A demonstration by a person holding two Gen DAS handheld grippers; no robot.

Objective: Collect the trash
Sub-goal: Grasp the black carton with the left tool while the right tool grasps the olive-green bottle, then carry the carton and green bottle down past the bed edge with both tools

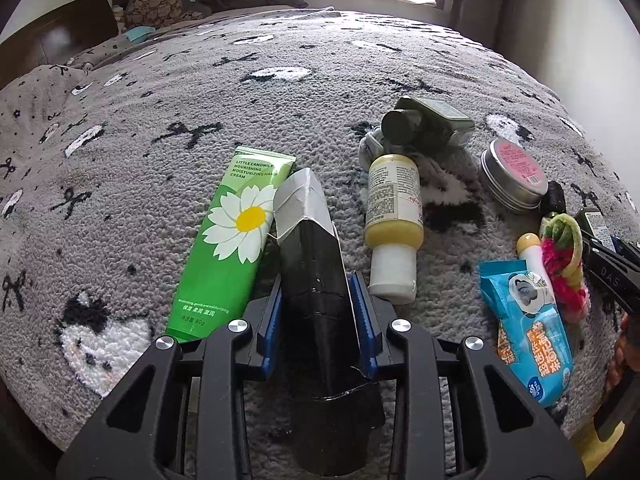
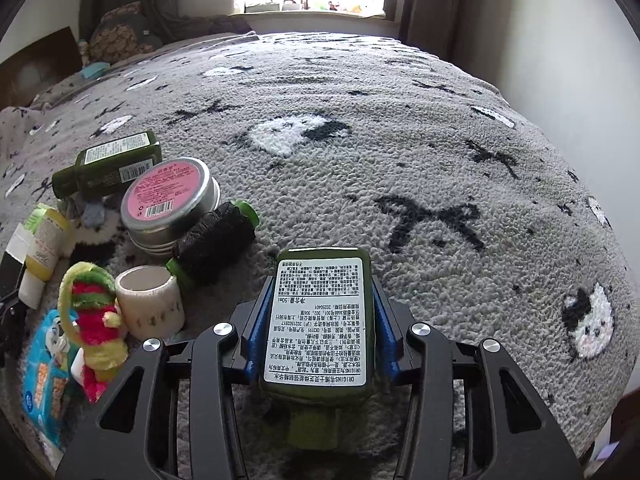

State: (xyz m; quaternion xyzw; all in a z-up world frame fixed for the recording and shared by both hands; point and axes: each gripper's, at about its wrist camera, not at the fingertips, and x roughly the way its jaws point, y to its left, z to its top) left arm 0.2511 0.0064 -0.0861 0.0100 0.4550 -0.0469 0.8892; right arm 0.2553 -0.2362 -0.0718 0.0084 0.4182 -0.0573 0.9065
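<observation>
While both grippers pointed down at the grey fleece blanket:
Left gripper: blue pads pinched a black carton with torn silver top lying between the fingers
Beside left finger: green daisy-printed hand cream tube, touching the carton
Right gripper: pads clamped a flat olive-green bottle with white printed label
Left of right fingers: small white cup, black thread spool, pink-lidded round tin

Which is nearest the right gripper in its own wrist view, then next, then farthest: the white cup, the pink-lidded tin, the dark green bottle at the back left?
From the right gripper:
1. White cup, just left.
2. Pink-lidded tin, farther back left.
3. Dark green bottle, behind the tin.
</observation>
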